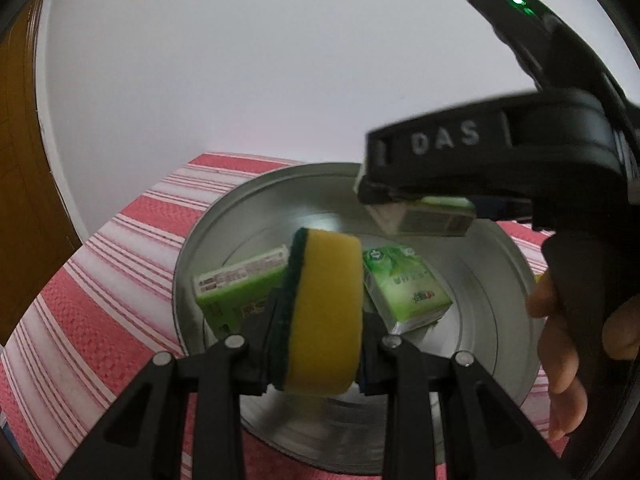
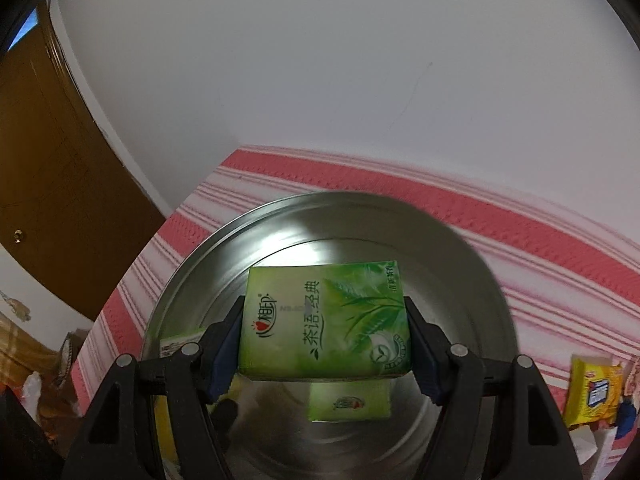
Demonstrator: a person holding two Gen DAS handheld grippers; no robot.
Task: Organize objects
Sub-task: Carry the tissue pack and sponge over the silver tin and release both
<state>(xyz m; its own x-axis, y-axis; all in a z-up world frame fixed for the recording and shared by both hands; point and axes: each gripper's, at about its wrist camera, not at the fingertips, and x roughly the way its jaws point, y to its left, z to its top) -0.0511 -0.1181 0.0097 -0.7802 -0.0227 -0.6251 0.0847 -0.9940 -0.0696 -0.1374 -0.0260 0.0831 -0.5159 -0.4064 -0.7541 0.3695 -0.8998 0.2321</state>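
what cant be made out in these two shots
- Left wrist view: the part of the round silver metal basin behind the right claw, which is blurred; small print on its green tissue pack is unreadable.
- Left wrist view: the yellow sponge with dark green scrubber, gripped by the left claw, hides the basin's middle.
- Right wrist view: the yellow snack packet is small, its label illegible.

Three green tissue packs are showing: two (image 1: 240, 286) (image 1: 404, 284) are lying in the metal basin (image 1: 200, 240) and one (image 2: 324, 320) is sitting between gripper pads above it; one yellow sponge (image 1: 322, 312) is showing; one yellow snack packet (image 2: 594, 394) is lying on the one striped cloth (image 2: 520, 216).
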